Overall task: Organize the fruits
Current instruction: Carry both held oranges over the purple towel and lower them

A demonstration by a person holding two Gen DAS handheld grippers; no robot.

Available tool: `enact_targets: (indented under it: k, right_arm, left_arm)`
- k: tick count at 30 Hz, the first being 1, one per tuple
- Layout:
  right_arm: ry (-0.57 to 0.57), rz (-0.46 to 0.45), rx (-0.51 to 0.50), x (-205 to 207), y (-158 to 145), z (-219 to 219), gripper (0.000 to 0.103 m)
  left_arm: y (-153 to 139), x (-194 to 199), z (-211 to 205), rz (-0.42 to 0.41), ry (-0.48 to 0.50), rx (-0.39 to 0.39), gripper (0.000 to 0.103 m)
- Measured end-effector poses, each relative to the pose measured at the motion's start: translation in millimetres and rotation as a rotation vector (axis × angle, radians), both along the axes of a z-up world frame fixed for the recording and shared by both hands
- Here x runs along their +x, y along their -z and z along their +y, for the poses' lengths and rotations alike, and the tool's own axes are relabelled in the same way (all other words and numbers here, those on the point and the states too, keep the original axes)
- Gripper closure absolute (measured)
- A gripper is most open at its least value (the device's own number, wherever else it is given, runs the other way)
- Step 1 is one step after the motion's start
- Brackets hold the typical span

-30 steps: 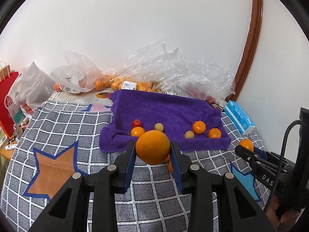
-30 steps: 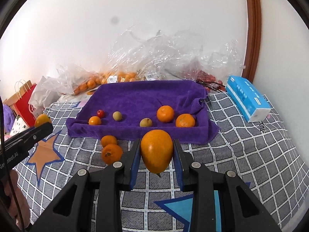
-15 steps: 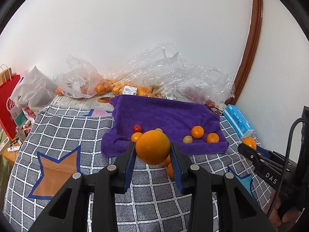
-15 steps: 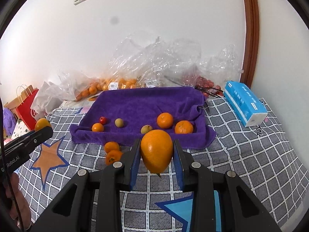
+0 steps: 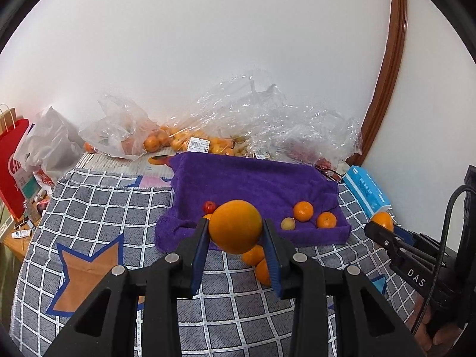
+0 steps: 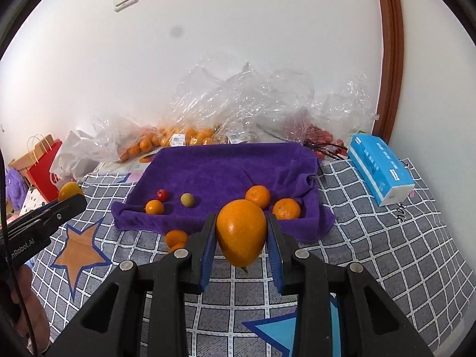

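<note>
Two large oranges are sitting in my grippers, one apiece. My left gripper (image 5: 235, 232) is pinching a round orange (image 5: 235, 226) between its blue pads, and my right gripper (image 6: 241, 238) is pinching an egg-shaped orange (image 6: 241, 232) whose stem tip is pointing down; both fruits are hanging above the checked blanket (image 6: 386, 244), clear of it.

Just ahead of both grippers, a purple towel (image 6: 226, 169) is lying on the blanket. From my right gripper, two mandarins (image 6: 258, 196) (image 6: 286, 208) are resting on the towel just beyond and slightly right of the held fruit. Farther left on the towel I am seeing a pale yellowish fruit (image 6: 187, 200), a small red fruit (image 6: 162, 195) and a small orange fruit (image 6: 154, 207). Two more oranges (image 6: 176, 238) are lying on the blanket just short of the towel's near edge, to the left of my right gripper and touching each other. In the left wrist view they are showing just behind the right finger.

Off to the right of my right gripper, a blue tissue pack (image 6: 380, 172) is lying on the blanket. Beyond the towel, clear plastic bags (image 6: 253, 101) holding more oranges are heaped against the wall. Far left, a red paper bag (image 6: 44, 166) is standing beside a white plastic bag (image 5: 47, 145).
</note>
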State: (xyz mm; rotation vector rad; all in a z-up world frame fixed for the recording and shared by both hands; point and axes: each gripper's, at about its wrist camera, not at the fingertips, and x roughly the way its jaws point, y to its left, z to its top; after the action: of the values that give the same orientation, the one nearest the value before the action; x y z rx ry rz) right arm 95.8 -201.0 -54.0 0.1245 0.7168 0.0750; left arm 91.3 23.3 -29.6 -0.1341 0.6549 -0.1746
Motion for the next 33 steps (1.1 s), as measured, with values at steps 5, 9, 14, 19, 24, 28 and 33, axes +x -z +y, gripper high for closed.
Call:
enact_targets:
  k: [5, 9, 14, 19, 24, 28, 33]
  right_arm:
    - [-0.001, 0.009, 0.006, 5, 0, 0, 0.071]
    - [0.002, 0.004, 0.006, 7, -2, 0, 0.071]
    - [0.008, 0.003, 0.002, 11, -3, -2, 0.071]
    - [0.014, 0.013, 0.004, 18, 0, -4, 0.071]
    - [0.022, 0.021, 0.008, 27, 5, -6, 0.071]
    - [0.024, 0.029, 0.009, 34, 9, -8, 0.071]
    - [0.025, 0.041, 0.008, 48, 18, -7, 0.071]
  left_arm:
    - [-3, 4, 1, 0.004, -0.001, -0.005, 0.069]
    - [-5, 9, 1, 0.006, 0.006, -0.015, 0.069]
    - [-6, 15, 1, 0.010, 0.008, -0.019, 0.069]
    - [-3, 20, 1, 0.015, 0.002, -0.016, 0.069]
    - [2, 28, 3, 0.031, -0.005, -0.020, 0.069]
    - [8, 35, 7, 0.049, -0.016, -0.009, 0.069]
    - [17, 44, 13, 0.073, -0.033, -0.008, 0.069]
